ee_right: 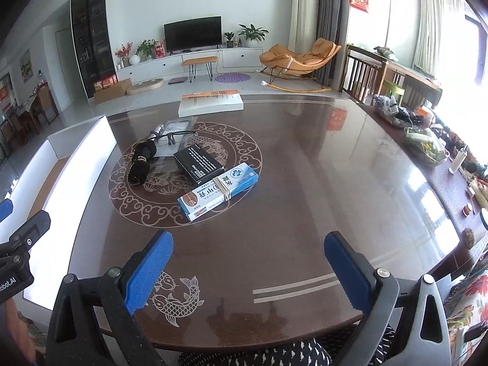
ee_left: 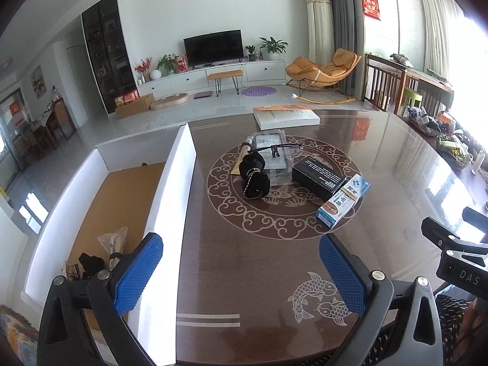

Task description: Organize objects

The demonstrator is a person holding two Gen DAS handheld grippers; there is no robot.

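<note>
A cluster lies on the brown table's round ornament: a black drawstring pouch (ee_left: 254, 178) (ee_right: 141, 163), a clear packet with glasses on it (ee_left: 271, 152) (ee_right: 175, 135), a black box (ee_left: 318, 177) (ee_right: 199, 163), and a blue-white box with a rubber band (ee_left: 343, 202) (ee_right: 218, 190). A white cardboard box (ee_left: 170, 189) (ee_right: 77, 164) stands at the table's left and holds a plastic packet (ee_left: 114, 242) and a dark item. My left gripper (ee_left: 241, 274) is open, its left finger over the box wall. My right gripper (ee_right: 248, 271) is open and empty above the near table.
A white book (ee_left: 286, 116) (ee_right: 210, 102) lies at the table's far edge. Clutter and baskets (ee_right: 421, 143) sit on a side surface to the right. The table's (ee_right: 305, 183) near edge runs just in front of both grippers.
</note>
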